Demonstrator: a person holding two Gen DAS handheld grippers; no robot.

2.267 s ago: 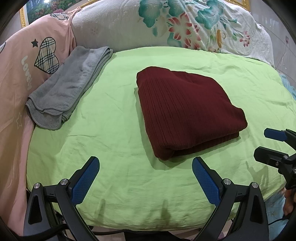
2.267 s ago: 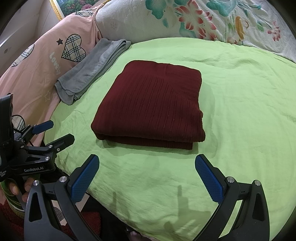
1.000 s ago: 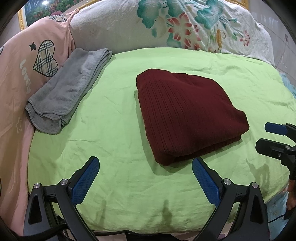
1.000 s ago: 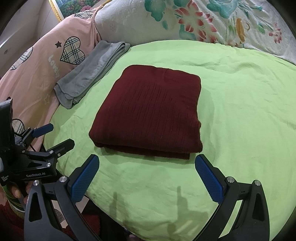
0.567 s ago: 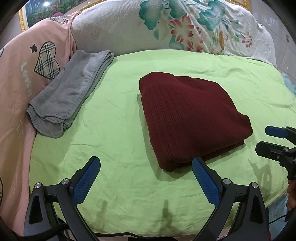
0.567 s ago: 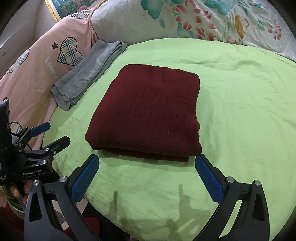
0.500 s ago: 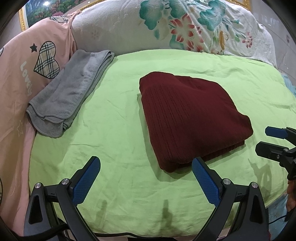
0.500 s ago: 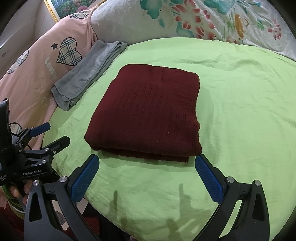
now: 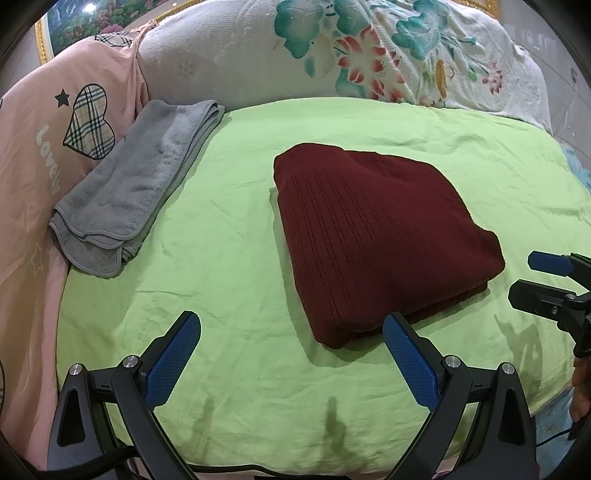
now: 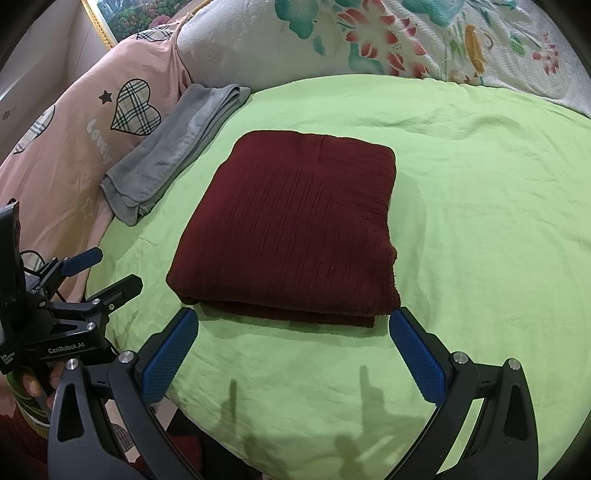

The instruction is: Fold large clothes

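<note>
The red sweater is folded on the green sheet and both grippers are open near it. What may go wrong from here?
1. The right gripper straddles the folded red sweater's near edge; closing may catch only the top layers and undo the fold.
2. The green sheet is loose and wrinkled, so fingers could pinch it too.
3. The left gripper is close by; the grippers may collide.

A light green sheet (image 9: 229,258) covers the bed, wrinkled and evenly lit. At twelve o'clock lies a white quilted cover (image 9: 258,55) printed with teal and red flowers. At nine o'clock a pink cover (image 9: 33,155) shows plaid hearts. At eleven o'clock a gold-framed picture (image 10: 122,18) hangs on a pale wall (image 10: 40,51).
</note>
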